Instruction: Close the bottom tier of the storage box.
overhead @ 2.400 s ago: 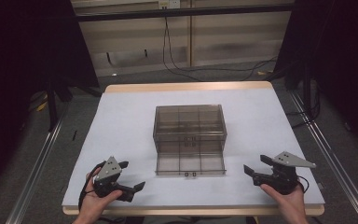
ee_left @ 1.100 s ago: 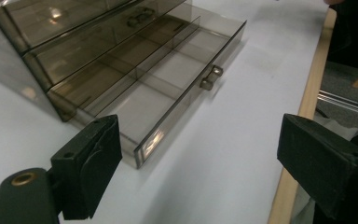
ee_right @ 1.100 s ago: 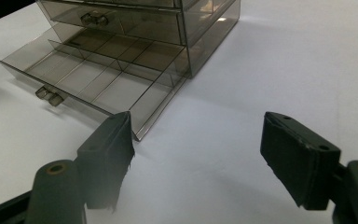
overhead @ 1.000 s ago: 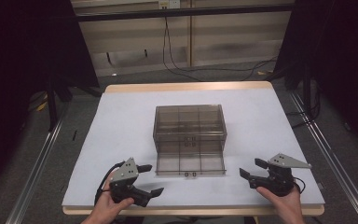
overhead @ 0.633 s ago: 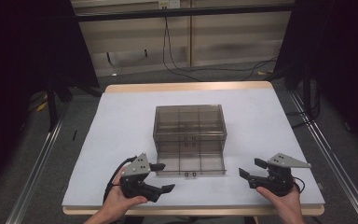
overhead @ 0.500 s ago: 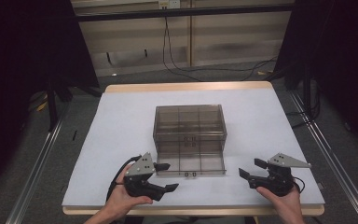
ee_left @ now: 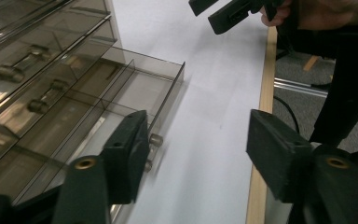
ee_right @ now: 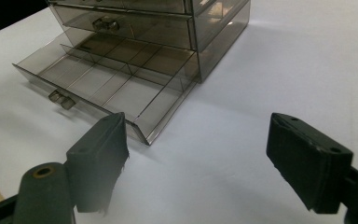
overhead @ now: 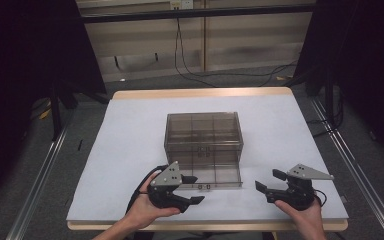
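Observation:
A smoky clear drawer cabinet (overhead: 203,131) stands mid-table with its bottom drawer (overhead: 215,177) pulled out. My left gripper (overhead: 196,189) lies at the drawer's front left, pointing right. In the left gripper view its jaws (ee_left: 200,158) stand partly open and have just been closing. The drawer's small handle (ee_left: 154,140) sits just inside the left-hand jaw, and neither pad presses on it. My right gripper (overhead: 267,180) rests near the front right and points left at the drawer, open and empty. Its own view (ee_right: 205,154) shows the open drawer (ee_right: 107,79) and the handle (ee_right: 60,99).
The white table top (overhead: 130,145) has a wooden front edge (overhead: 205,226) close under both hands. Metal rails (overhead: 40,175) run along both sides of the table. Cables (overhead: 215,75) lie on the floor beyond the far edge.
My left gripper has moved right, up to the front of the open drawer, and its jaws have narrowed. The right gripper and the drawer have stayed put.

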